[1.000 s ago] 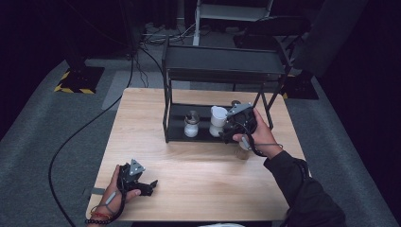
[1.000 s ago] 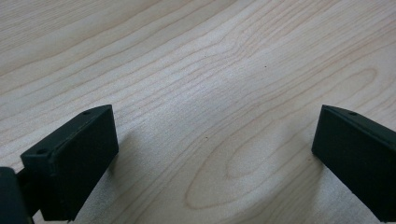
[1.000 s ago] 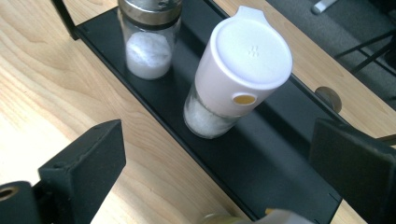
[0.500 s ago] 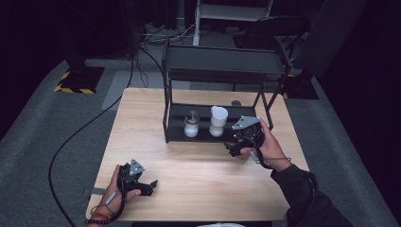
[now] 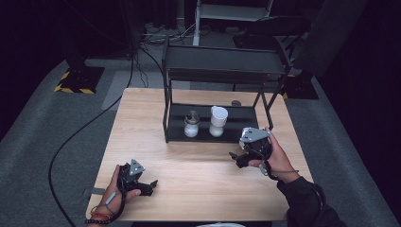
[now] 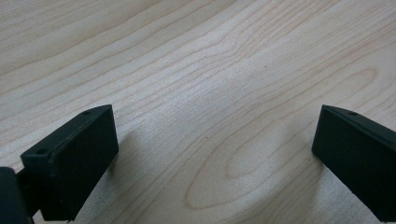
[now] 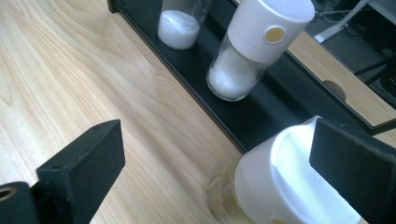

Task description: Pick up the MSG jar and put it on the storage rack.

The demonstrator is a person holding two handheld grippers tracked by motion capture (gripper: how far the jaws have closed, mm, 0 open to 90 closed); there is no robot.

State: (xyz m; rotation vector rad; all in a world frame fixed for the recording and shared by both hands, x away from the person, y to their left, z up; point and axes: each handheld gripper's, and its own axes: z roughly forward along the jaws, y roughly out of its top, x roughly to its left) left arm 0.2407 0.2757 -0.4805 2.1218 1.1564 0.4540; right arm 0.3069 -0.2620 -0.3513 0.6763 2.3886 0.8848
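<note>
A black two-tier rack [image 5: 222, 62] stands at the back of the wooden table [image 5: 198, 179]. On its lower shelf [image 7: 261, 114] are a small glass jar of white grains [image 5: 191, 127] [image 7: 180, 25] and a white-capped grinder [image 5: 218, 121] [image 7: 254, 42]. My right gripper [image 5: 237, 159] [image 7: 217, 140] is just in front of the rack's right end, open wide. A white-capped bottle with yellowish contents [image 7: 285, 186] stands on the table between its jaws, close to the right one and clear of the left. My left gripper [image 5: 148, 185] [image 6: 215, 121] rests open near the front left over bare wood.
A small brown disc [image 5: 235, 102] [image 7: 334, 88] lies on the table behind the rack. A black cable [image 5: 75, 137] runs over the grey floor at the left. Dark equipment stands beyond the table's far edge.
My right gripper has drawn back from the rack's lower shelf toward the front of the table and sunk lower. The left gripper has kept still.
</note>
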